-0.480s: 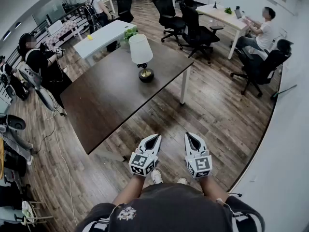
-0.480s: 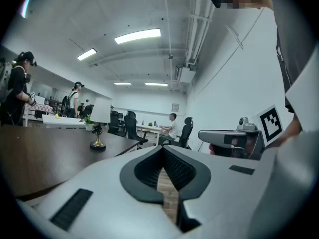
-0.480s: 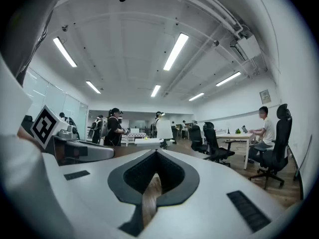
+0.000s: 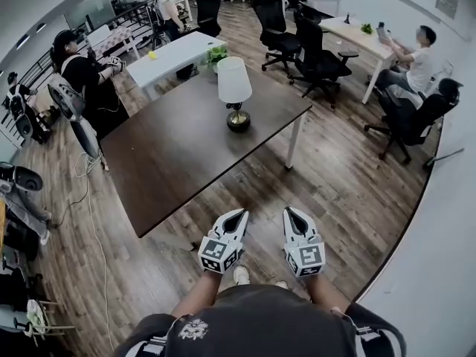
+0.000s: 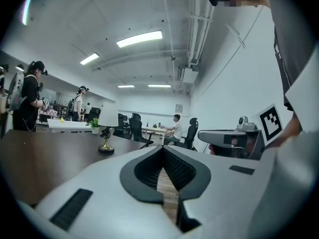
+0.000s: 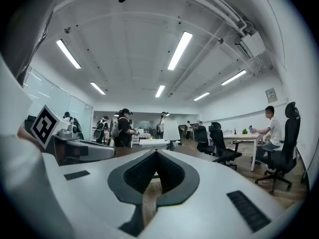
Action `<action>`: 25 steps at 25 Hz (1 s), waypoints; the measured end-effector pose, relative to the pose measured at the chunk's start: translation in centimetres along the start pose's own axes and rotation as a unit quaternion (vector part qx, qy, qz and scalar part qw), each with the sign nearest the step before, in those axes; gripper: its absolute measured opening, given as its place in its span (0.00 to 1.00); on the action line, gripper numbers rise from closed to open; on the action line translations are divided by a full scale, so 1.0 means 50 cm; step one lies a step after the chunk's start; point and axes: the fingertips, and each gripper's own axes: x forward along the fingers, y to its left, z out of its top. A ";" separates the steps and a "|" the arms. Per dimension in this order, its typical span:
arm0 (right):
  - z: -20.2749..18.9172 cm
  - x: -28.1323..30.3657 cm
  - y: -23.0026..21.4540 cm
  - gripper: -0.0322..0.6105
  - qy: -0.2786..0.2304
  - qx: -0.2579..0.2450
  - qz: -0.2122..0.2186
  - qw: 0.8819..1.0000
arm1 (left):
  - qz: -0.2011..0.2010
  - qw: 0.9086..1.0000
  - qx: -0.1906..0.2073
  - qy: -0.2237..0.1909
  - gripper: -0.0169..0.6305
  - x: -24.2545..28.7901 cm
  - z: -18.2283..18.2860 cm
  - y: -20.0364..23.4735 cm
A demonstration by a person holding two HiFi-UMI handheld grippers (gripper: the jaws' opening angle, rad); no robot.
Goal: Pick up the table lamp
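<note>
Both tongs are pressed together and pinch nothing: the left gripper (image 4: 238, 216) and right gripper (image 4: 291, 214) hang side by side, level, over the wooden floor (image 4: 335, 192), just short of the near edge of the dark brown table (image 4: 171, 162). The table lamp (image 4: 235, 95), white-shaded on a brass base, stands upright at the table's far end near its right edge, well apart from both tongs. The tabletop between them and the lamp is bare. Open floor runs along the table's right side, with office chairs (image 4: 316, 50) beyond. Compared with half a second ago, the lamp and table sit slightly further right in the head view; the tongs hold the same place.
</note>
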 end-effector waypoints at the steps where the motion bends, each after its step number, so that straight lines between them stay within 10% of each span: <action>1: 0.003 0.010 0.004 0.09 -0.002 -0.001 0.003 1.000 | 0.002 1.000 0.000 -0.001 0.04 -0.001 0.002 0.009; 25: 0.037 0.234 0.140 0.09 -0.006 0.019 0.040 0.999 | -0.019 1.000 -0.020 -0.008 0.04 -0.037 0.004 0.219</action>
